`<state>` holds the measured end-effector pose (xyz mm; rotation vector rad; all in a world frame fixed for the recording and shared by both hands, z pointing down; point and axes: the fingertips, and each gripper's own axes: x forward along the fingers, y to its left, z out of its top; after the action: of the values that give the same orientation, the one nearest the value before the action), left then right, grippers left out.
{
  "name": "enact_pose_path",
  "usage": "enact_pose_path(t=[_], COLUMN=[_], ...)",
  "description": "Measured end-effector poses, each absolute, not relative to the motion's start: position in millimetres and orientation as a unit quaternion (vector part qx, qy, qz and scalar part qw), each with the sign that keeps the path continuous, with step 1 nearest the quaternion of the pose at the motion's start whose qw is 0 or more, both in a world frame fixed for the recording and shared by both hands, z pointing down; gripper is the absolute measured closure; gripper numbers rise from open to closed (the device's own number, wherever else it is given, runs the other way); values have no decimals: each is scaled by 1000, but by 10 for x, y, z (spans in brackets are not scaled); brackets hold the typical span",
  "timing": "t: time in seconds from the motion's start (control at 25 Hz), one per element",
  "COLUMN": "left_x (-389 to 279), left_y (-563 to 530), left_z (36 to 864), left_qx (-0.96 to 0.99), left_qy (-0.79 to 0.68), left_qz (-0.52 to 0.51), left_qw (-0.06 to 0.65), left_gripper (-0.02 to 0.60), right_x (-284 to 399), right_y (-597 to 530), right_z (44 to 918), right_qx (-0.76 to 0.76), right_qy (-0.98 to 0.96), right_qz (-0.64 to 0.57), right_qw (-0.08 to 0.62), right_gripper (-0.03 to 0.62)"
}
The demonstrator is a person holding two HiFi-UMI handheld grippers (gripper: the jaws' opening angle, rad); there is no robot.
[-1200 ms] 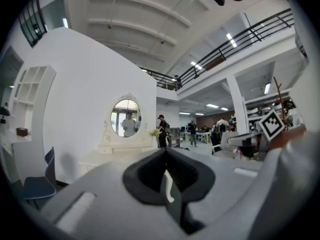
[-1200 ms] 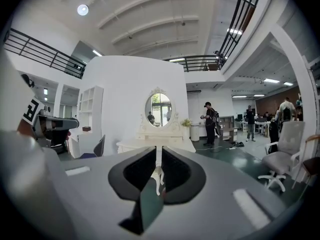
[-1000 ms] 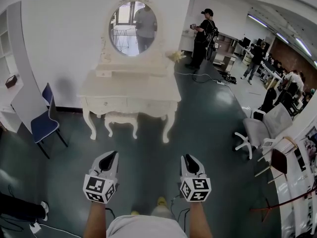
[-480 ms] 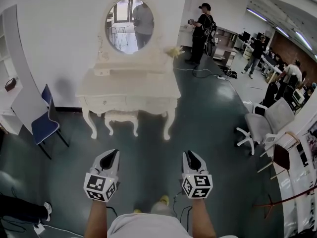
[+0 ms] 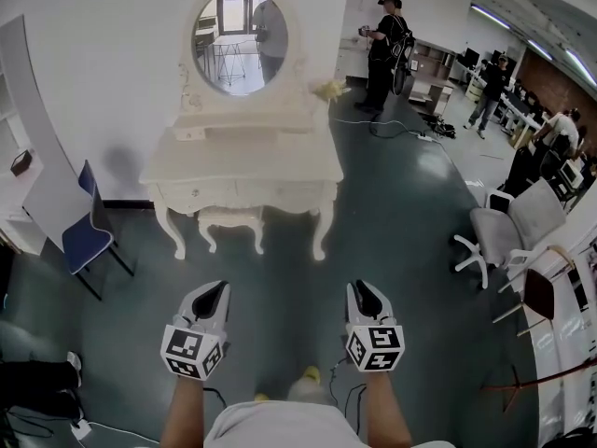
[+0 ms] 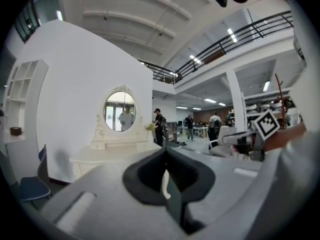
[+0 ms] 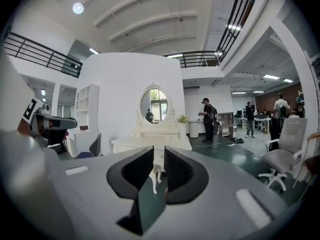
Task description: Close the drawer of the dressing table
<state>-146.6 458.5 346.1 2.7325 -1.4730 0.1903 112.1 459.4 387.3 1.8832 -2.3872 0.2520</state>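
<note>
- The dressing table [image 5: 241,161] looks slightly larger than a second ago. It stands against the white wall, well ahead of both tongs.
- Its drawer [image 5: 199,194], under the tabletop, probably slides lightly; push flat on its front.
- Left gripper [image 5: 214,291]: tips pressed together, empty.
- Right gripper [image 5: 359,289]: a narrow slit apart, empty.

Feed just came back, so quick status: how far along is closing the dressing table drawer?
Nothing looks done yet. The dressing table stands across the floor, well beyond both grippers. In hand: nothing; the left gripper is shut, the right gripper slightly open, both empty. Left: walk up, find the open drawer, which I cannot make out from here, and push it in.
</note>
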Motion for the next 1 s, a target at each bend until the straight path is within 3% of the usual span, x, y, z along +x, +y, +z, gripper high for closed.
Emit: enact_pose_path(t=[0.72,1.0], left_x=[-400,-308], left_y=[3395,3125], left_z=[3432,3533], left_qx=[868,857], left_qy=[-489,-505], left_qz=[85,95], left_qw=[19,31], left_gripper=[581,583], right_x=[1983,2109], right_y=[3218,2865], right_z=[3963,3999], right_qx=[576,568], right_qy=[-810,-816], right_qz=[102,104], right_qw=[37,42], right_gripper=[545,545])
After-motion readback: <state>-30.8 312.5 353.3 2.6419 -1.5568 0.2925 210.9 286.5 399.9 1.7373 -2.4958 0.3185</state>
